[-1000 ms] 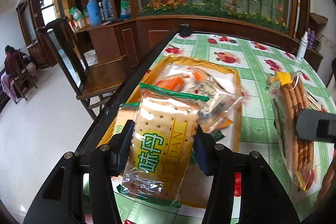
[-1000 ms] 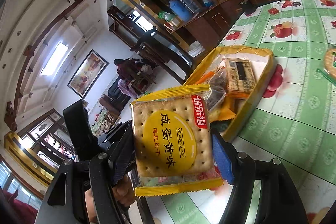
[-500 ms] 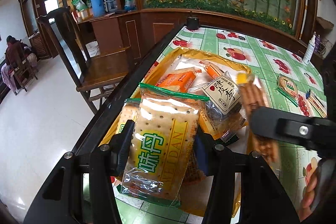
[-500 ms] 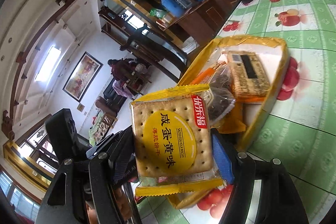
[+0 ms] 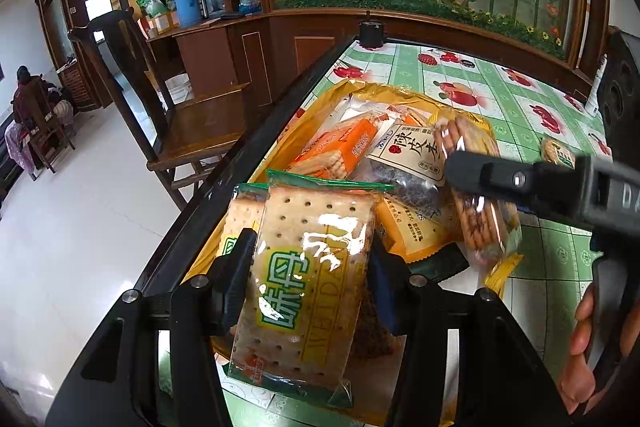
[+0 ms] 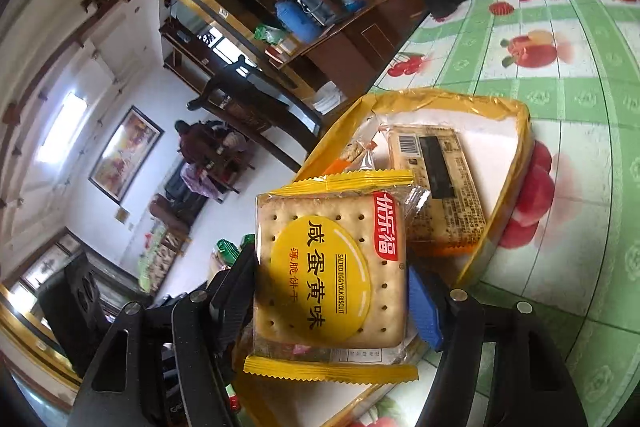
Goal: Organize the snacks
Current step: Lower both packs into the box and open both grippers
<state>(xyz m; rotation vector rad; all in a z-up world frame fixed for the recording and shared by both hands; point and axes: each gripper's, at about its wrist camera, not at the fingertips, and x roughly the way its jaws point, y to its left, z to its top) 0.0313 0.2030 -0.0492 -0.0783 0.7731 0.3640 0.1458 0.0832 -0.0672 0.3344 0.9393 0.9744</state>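
My left gripper (image 5: 310, 259) is shut on a clear green-trimmed cracker pack (image 5: 316, 211), held upright over the near end of the yellow tray (image 5: 400, 93). My right gripper (image 6: 332, 279) grips a yellow salted-egg-yolk biscuit pack (image 6: 332, 227), and its jaws are closing a little on it. In the left wrist view one of its fingers (image 5: 500, 179) reaches in from the right, with that biscuit pack (image 5: 484, 223) over the tray's right side. The tray (image 6: 516, 155) holds an orange pack (image 5: 340, 147), a white bag of dark plums (image 5: 412, 155) and a brown barcoded pack (image 6: 436, 187).
The tray sits by the table's black left edge (image 5: 256, 155), with a wooden chair (image 5: 192, 123) just beyond. Another green cracker pack (image 5: 558, 153) lies on the green fruit-print cloth at the right. A white bottle (image 5: 596, 87) stands at the far right. A hand (image 5: 588, 347) holds the right gripper.
The right gripper has carried the yellow biscuit pack leftward and lower, from beside the tray to over it. The left gripper and its cracker pack have stayed put.
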